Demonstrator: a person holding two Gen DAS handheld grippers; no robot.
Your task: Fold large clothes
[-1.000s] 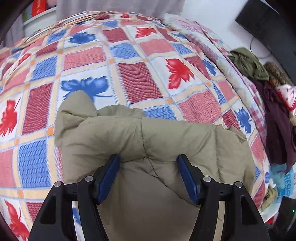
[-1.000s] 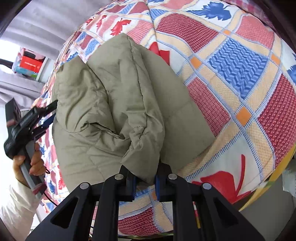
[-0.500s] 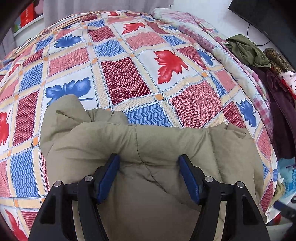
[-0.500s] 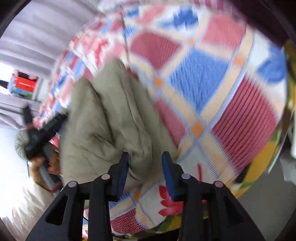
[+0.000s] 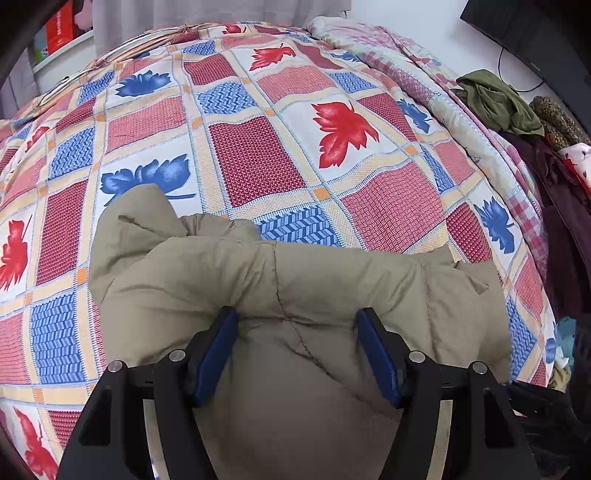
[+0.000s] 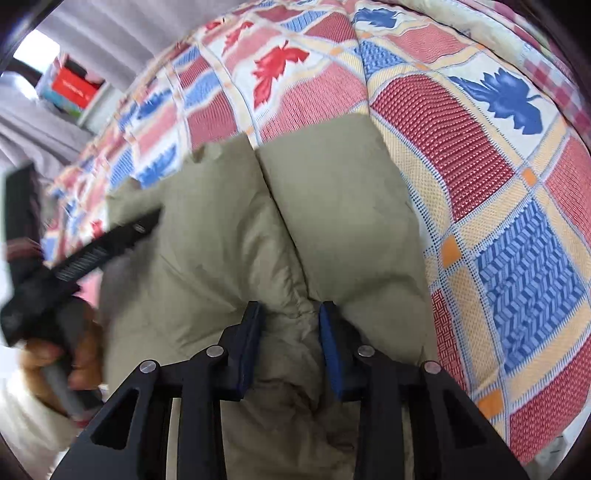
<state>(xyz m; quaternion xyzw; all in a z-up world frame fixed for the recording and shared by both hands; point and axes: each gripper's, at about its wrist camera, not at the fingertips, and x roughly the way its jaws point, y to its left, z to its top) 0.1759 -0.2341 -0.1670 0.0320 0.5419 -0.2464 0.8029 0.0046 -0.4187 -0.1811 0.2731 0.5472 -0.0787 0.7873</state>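
Note:
A puffy khaki jacket [image 5: 332,280] lies bunched on a bed with a leaf-patterned quilt [image 5: 258,158]. My left gripper [image 5: 297,332] points down onto its near edge. Its blue pads stand wide apart with a thick padded fold bulging between them, and they grip that fold. In the right wrist view the jacket [image 6: 332,206] shows two padded panels split by a seam. My right gripper [image 6: 290,332] sits over that seam, its jaws closing on a puckered ridge of fabric that touches both pads. The left gripper [image 6: 110,240] and the hand holding it appear blurred at the left.
A pile of loose clothes [image 5: 495,99], olive and dark maroon, lies along the bed's right side beside a pink checked blanket [image 5: 424,77]. A shelf with a red box [image 6: 74,88] stands beyond the bed, and grey curtains [image 6: 122,33] hang behind it.
My right gripper let go of the jacket's hanging corner, swung across with its jaws apart, and now sits over the central seam, narrowing on it. The left gripper has kept its hold.

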